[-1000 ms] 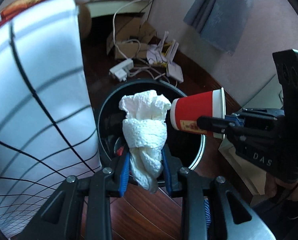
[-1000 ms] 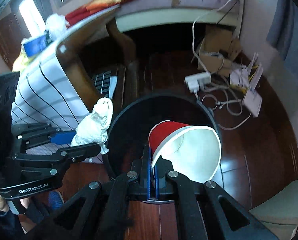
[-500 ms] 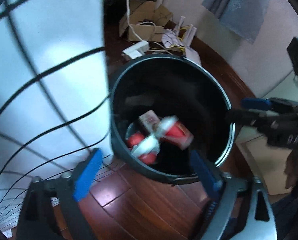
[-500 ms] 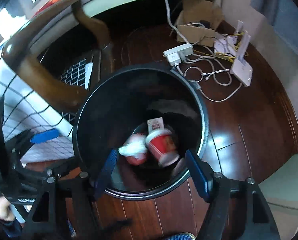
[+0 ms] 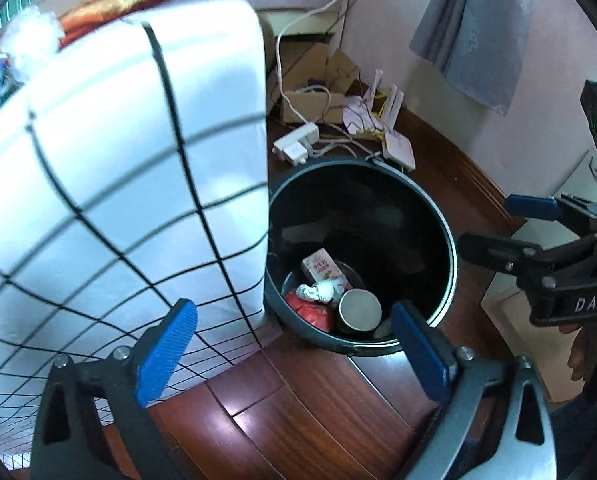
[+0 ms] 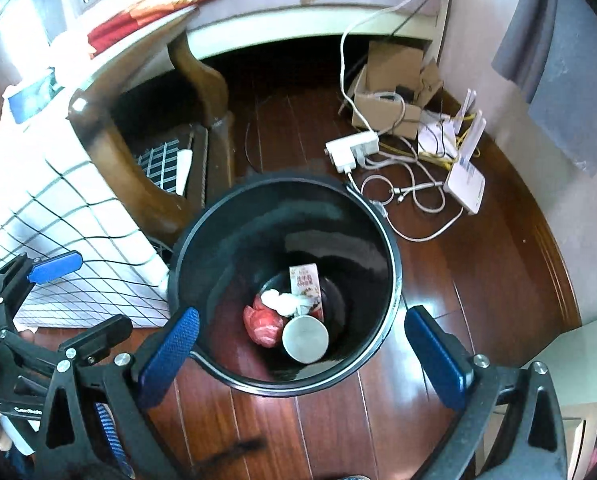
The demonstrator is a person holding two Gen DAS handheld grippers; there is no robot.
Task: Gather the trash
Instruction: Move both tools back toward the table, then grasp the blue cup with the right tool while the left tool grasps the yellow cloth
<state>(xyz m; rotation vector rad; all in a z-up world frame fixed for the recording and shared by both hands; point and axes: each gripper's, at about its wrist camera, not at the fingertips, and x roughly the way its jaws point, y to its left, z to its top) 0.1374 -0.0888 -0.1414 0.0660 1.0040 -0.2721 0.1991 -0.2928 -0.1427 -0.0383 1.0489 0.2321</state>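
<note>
A black round bin [image 5: 446, 224] [image 6: 394, 264] stands on the dark wood floor. At its bottom lie a red paper cup [image 5: 360, 312] [image 6: 304, 338] with its mouth up, a crumpled white tissue [image 5: 318, 290] [image 6: 278, 300], a small carton [image 5: 320, 266] [image 6: 304, 280] and a red wrapper [image 5: 314, 312] [image 6: 262, 324]. My left gripper [image 5: 292, 314] [image 6: 86, 300] hovers open above the bin's near left edge and holds nothing. My right gripper [image 6: 302, 316] [image 5: 498, 224] hangs over the bin's near rim, its jaws opening wide with nothing between them.
A white cloth with black grid lines [image 5: 118, 180] [image 6: 38, 200] drapes over a wooden table leg [image 6: 138, 184] just left of the bin. Behind the bin lie a power strip [image 6: 352, 150], cables, a white router [image 6: 464, 190] and a cardboard box [image 6: 390, 96].
Both grippers have opened. The tissue dropped from the left one and the red cup from the right one; both now lie in the bin. Both hands dipped towards the bin, then pulled back.
</note>
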